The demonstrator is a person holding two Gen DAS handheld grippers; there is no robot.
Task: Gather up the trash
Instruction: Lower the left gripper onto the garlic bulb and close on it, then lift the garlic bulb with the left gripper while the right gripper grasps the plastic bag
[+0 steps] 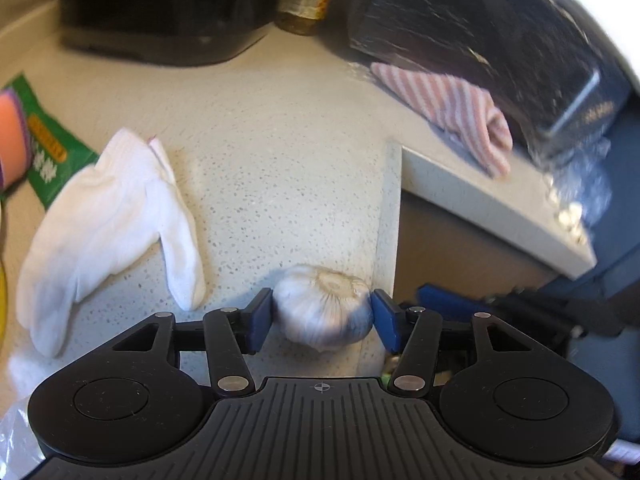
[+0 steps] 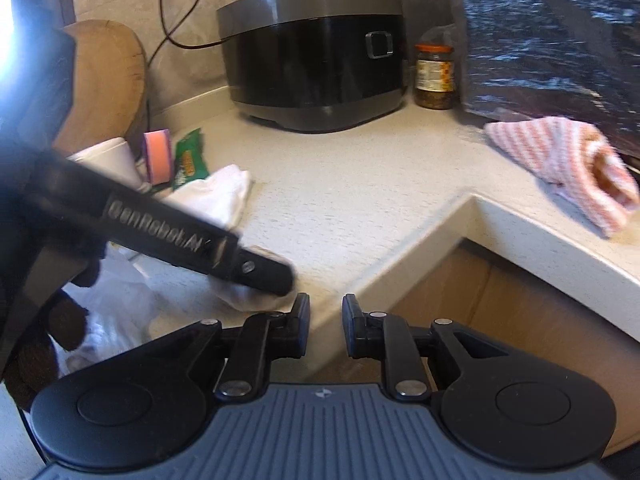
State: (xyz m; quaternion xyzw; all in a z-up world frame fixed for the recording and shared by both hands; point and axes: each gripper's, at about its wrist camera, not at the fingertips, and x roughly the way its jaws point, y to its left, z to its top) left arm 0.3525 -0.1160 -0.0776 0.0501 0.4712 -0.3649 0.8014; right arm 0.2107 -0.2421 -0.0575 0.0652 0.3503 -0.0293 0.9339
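Note:
A whole garlic bulb [image 1: 320,320] lies on the speckled counter [image 1: 280,160], close to its inner corner edge. My left gripper [image 1: 322,306] straddles the bulb, its blue pads [image 1: 260,320] spread wide at either side of it; I see no clear squeeze. In the right wrist view the left gripper's black body [image 2: 168,228] reaches in from the left, over a pale lump that looks like the same bulb [image 2: 248,300]. My right gripper [image 2: 326,312] hovers over the counter's edge, jaws narrowly apart with nothing between them.
A white sock [image 1: 112,216], a green packet [image 1: 48,148] and an orange sponge [image 1: 12,136] lie to the left. A black rice cooker [image 2: 312,64] and a jar [image 2: 434,76] stand at the back. A striped cloth [image 2: 568,164] lies right, beside a dark bag [image 2: 560,40].

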